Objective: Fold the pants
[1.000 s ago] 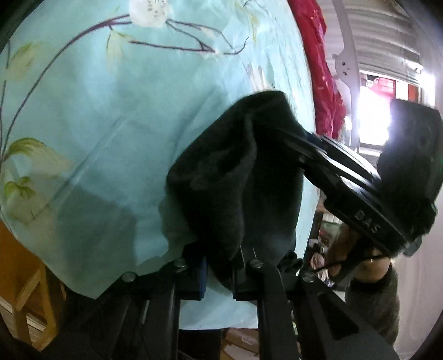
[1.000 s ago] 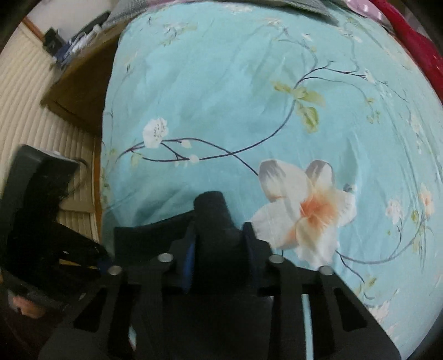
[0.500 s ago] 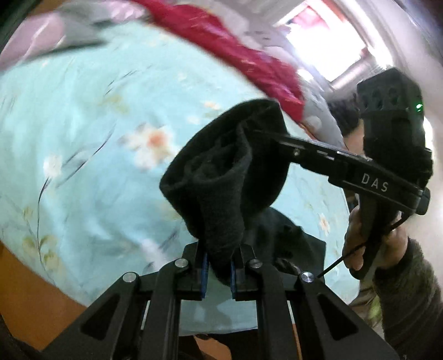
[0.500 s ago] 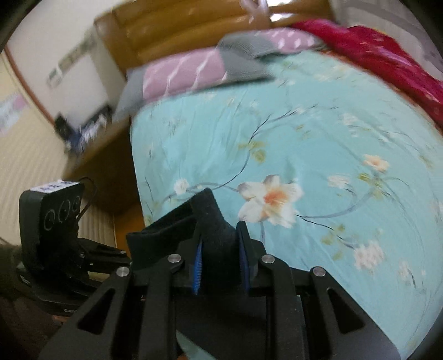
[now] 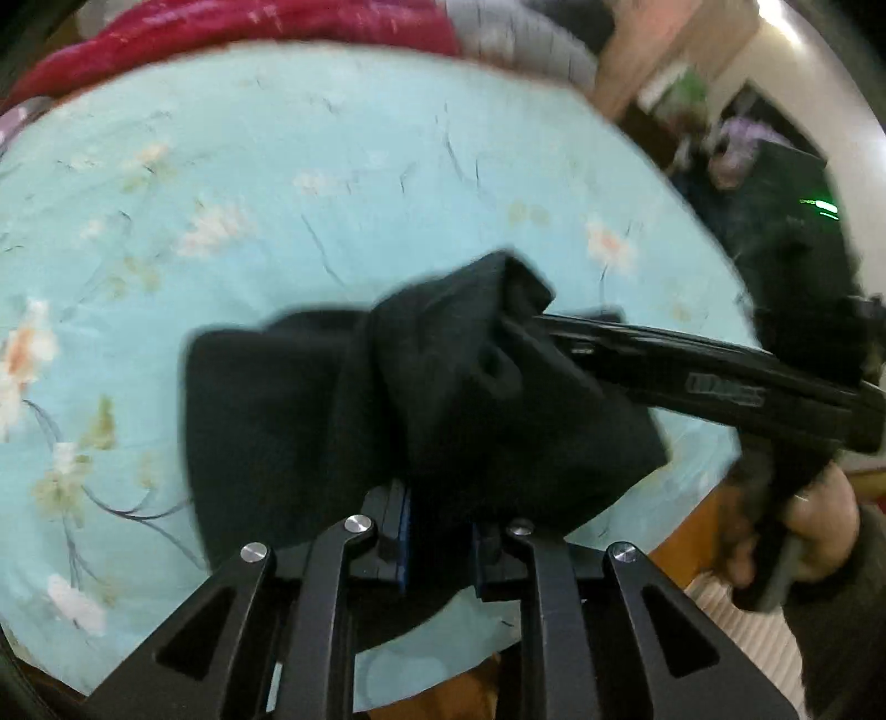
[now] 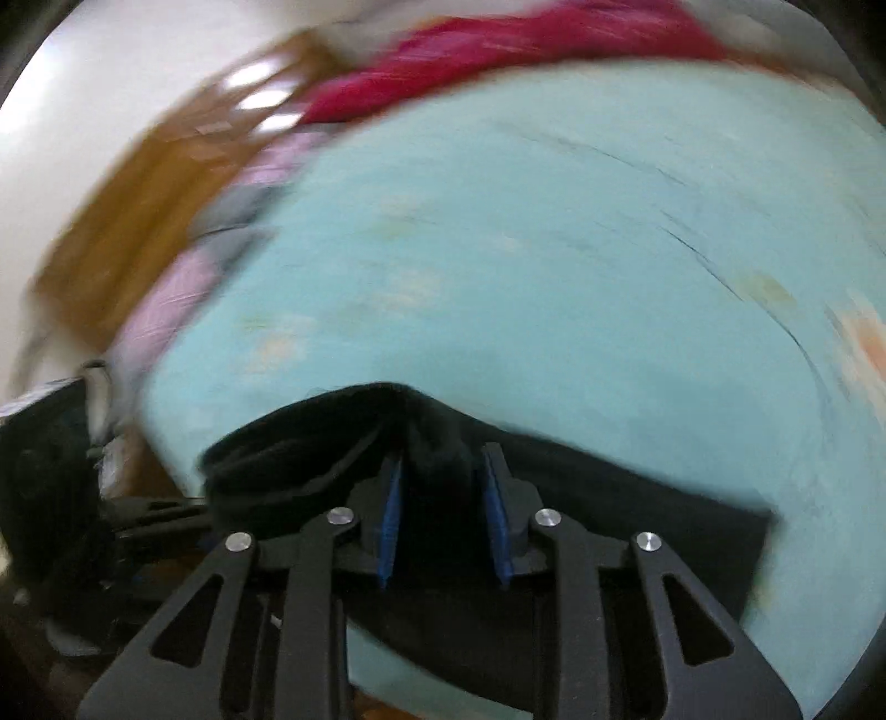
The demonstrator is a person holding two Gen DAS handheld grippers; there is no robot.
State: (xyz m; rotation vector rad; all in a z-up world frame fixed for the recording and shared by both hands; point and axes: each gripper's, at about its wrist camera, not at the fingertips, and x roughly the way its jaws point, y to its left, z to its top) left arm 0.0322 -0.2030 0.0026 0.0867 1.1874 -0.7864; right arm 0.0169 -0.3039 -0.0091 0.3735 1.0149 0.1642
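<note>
The left claw pinches a bunched fold of the black pants between its blue pads. The right claw likewise grips the pants' edge. The pants hang over the floral bed sheet, partly resting there.

A bed covered in a pale blue floral sheet. Black pants lie partly on it near its edge. A red blanket lies along the far side.
</note>
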